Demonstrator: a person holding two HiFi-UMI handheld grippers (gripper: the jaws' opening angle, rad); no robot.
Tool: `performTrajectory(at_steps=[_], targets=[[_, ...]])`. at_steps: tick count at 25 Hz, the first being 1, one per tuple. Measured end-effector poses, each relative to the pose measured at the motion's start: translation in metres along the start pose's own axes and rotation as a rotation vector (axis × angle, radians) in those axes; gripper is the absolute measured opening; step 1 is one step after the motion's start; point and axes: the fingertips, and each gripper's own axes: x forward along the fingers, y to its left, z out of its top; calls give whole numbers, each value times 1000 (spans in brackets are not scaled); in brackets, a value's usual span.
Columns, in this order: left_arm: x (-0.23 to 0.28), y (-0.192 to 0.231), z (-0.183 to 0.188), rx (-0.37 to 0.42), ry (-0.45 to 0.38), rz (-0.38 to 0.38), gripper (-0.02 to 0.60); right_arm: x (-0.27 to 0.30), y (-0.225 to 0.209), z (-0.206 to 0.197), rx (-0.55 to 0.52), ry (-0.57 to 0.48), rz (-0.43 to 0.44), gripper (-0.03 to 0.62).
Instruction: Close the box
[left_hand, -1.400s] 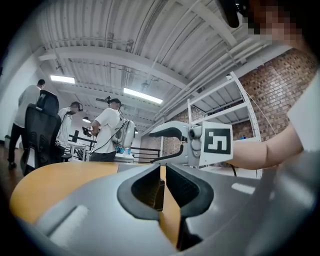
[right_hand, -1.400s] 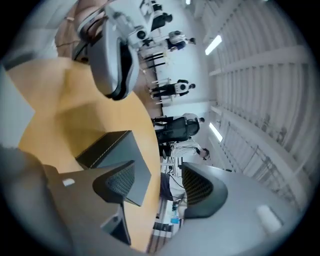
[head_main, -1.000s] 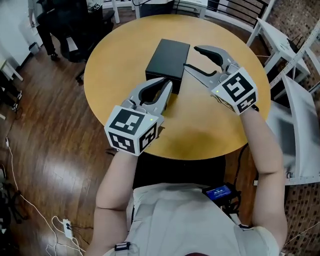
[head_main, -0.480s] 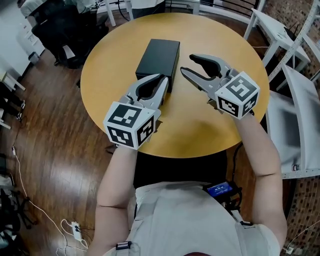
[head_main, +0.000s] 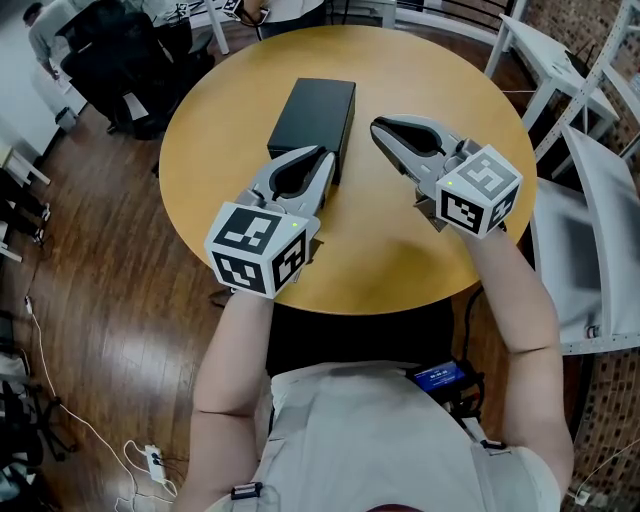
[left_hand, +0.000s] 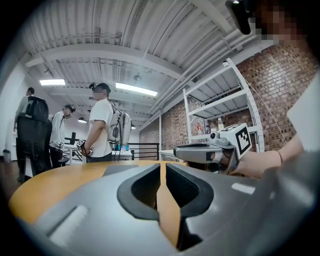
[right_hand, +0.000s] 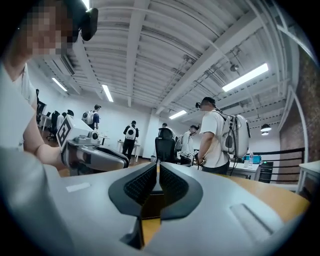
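The matte rectangular box (head_main: 312, 125) is plain black. The round wooden surface (head_main: 400, 265) is honey yellow with a faint grain. The left gripper (head_main: 327, 160) is pale grey, its fingers (head_main: 316, 182) lined in black, and its marker cube (head_main: 258, 250) is white with bold black squares. The glossy plank floor (head_main: 120, 300) is dark reddish brown. The brick wall (left_hand: 280, 95) is rusty red with pale mortar.

box: one black box (head_main: 312, 118) is lying at upper centre | table: one round table (head_main: 400, 270) is bearing it | grippers: two are showing, left gripper (head_main: 326, 160) and right gripper (head_main: 379, 125), the right's jaws closing with nothing between | bystanders (right_hand: 215, 135): at least five are standing mid-frame in the right gripper view
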Motion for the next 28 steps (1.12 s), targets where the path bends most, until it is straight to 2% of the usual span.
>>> performTrajectory(at_steps=[2, 28], targets=[[0, -1, -1, 1, 1, -1, 34, -2, -1, 0, 26, -11, -2, 0], [1, -3, 3, 6, -2, -5, 34, -5, 5, 2, 69, -15, 27, 0]])
